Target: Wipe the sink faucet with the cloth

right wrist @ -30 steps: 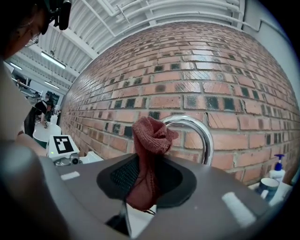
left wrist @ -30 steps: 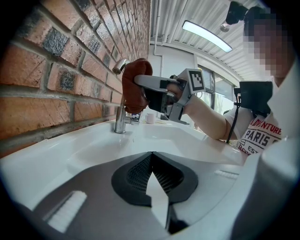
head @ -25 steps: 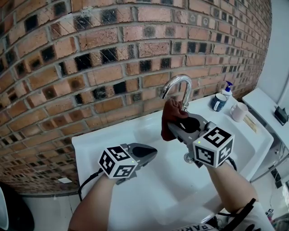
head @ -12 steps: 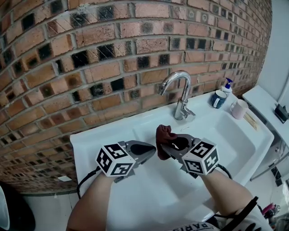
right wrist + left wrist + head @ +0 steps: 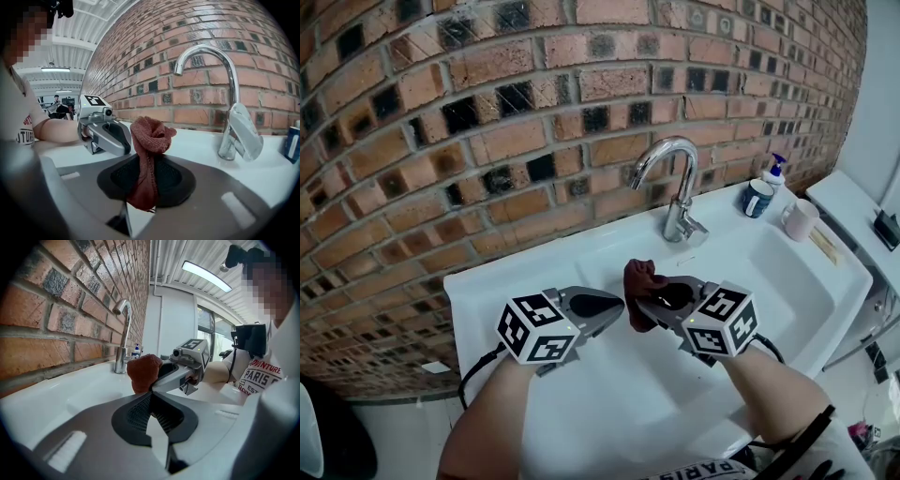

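Note:
A chrome gooseneck faucet [image 5: 678,187] stands at the back of the white sink [image 5: 534,272], against the brick wall. My right gripper [image 5: 643,302] hovers over the basin, shut on a bunched reddish-brown cloth [image 5: 640,286], well in front of the faucet. In the right gripper view the cloth [image 5: 149,157] is pinched between the jaws, with the faucet [image 5: 232,105] off to the right. My left gripper [image 5: 614,307] is shut and holds nothing, its tip close to the cloth [image 5: 143,372]. The faucet [image 5: 122,336] shows behind it in the left gripper view.
A blue cup [image 5: 757,198], a small soap bottle [image 5: 776,170] and a pale pink mug [image 5: 800,219] stand on the sink's right ledge. A brick wall [image 5: 534,112] rises right behind the sink. A white surface [image 5: 853,211] lies to the far right.
A second ago the right gripper held the cloth up against the faucet's spout. It has since drawn back and down over the basin, beside the left gripper, which has barely moved.

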Tool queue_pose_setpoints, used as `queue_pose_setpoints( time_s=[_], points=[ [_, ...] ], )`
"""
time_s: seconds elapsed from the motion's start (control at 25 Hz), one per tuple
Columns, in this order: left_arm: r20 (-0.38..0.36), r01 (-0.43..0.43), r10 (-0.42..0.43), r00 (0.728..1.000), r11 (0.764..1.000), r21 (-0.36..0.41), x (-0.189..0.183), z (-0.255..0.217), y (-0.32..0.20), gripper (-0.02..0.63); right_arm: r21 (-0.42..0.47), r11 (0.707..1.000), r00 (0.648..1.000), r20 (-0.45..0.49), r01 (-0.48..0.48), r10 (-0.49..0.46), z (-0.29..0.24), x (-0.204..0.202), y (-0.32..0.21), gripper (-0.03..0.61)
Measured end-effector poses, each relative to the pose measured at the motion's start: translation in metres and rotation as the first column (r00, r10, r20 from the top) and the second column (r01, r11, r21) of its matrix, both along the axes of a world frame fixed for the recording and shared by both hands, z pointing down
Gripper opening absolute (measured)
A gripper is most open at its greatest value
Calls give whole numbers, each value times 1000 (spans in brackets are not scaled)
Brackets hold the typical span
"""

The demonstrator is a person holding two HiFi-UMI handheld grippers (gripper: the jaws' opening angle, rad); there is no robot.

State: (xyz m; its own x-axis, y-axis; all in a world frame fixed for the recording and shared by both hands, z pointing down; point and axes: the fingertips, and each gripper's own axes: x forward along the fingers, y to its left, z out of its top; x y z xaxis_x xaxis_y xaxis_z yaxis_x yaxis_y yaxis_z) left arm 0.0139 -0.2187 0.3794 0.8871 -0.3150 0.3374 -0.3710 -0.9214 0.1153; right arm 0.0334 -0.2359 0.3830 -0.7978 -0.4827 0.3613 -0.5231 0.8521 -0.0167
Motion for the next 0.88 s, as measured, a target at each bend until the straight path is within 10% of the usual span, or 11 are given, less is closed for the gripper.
queue_pose_setpoints(
  time_s=[0.88],
  points=[
    [-1,0,0,1000,1000,-2,0,0,0,6,-10,1000,1000,-3,16,-16,4,-2,2,86]
  ],
)
